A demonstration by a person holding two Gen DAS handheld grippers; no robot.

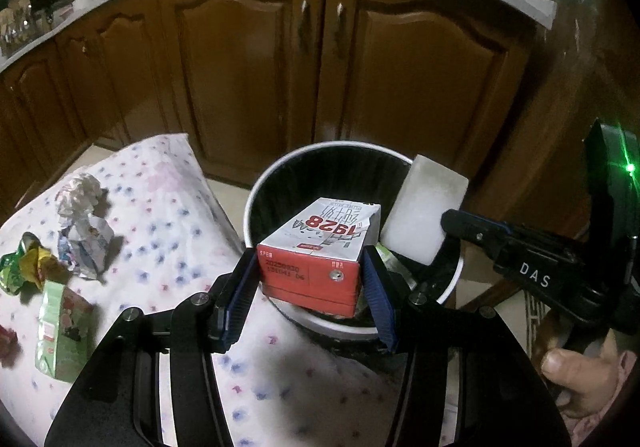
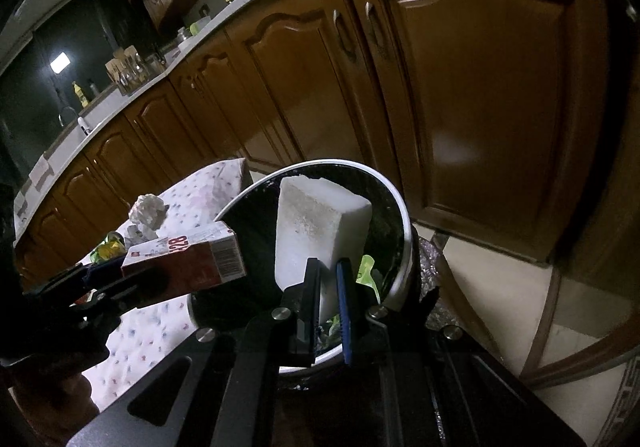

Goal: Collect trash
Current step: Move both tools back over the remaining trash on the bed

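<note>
My left gripper (image 1: 310, 267) is shut on a red and white milk carton (image 1: 316, 247) marked 1928, held over the white-rimmed black trash bin (image 1: 256, 191). My right gripper (image 2: 330, 279) is shut on a white foam block (image 2: 316, 231), held over the same bin (image 2: 402, 231). The foam block (image 1: 424, 207) and right gripper show at the right of the left wrist view. The carton (image 2: 188, 259) shows at the left of the right wrist view. Some green trash lies inside the bin.
A table with a flowered white cloth (image 1: 168, 215) stands left of the bin. On it lie crumpled white paper (image 1: 80, 195), a crushed blue-white wrapper (image 1: 86, 243), a green-yellow wrapper (image 1: 24, 263) and a green packet (image 1: 60, 327). Brown kitchen cabinets (image 1: 248, 67) stand behind.
</note>
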